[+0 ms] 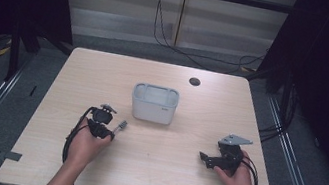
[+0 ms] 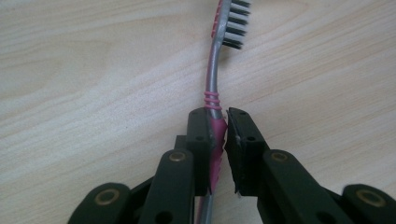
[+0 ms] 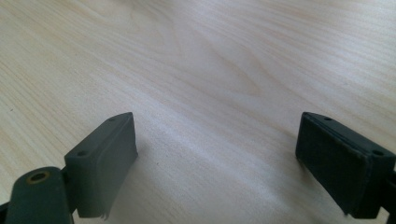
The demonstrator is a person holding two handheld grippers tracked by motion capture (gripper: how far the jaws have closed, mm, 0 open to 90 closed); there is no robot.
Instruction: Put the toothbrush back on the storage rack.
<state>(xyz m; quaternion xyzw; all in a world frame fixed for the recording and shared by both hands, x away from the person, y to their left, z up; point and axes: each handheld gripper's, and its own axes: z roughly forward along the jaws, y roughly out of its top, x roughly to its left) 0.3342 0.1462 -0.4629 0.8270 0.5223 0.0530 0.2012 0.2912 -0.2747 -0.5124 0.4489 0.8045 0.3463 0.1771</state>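
A toothbrush [image 2: 213, 84] with a grey and pink handle and dark bristles lies low over the wooden table [image 1: 105, 72]. My left gripper [image 2: 225, 116] is shut on its pink grip, the head pointing away from the jaws. In the high view the toothbrush [image 1: 120, 126] sticks out to the right of the left gripper [image 1: 106, 132], in front of a grey rectangular container [image 1: 154, 103]. My right gripper [image 1: 203, 158] rests at the front right of the table, its jaws wide open with nothing between them. The right gripper [image 3: 217, 154] looks along bare wood.
A round dark cable hole [image 1: 194, 81] sits near the table's far edge. Cables [image 1: 167, 32] trail on the floor behind the table. Dark curtains flank both sides.
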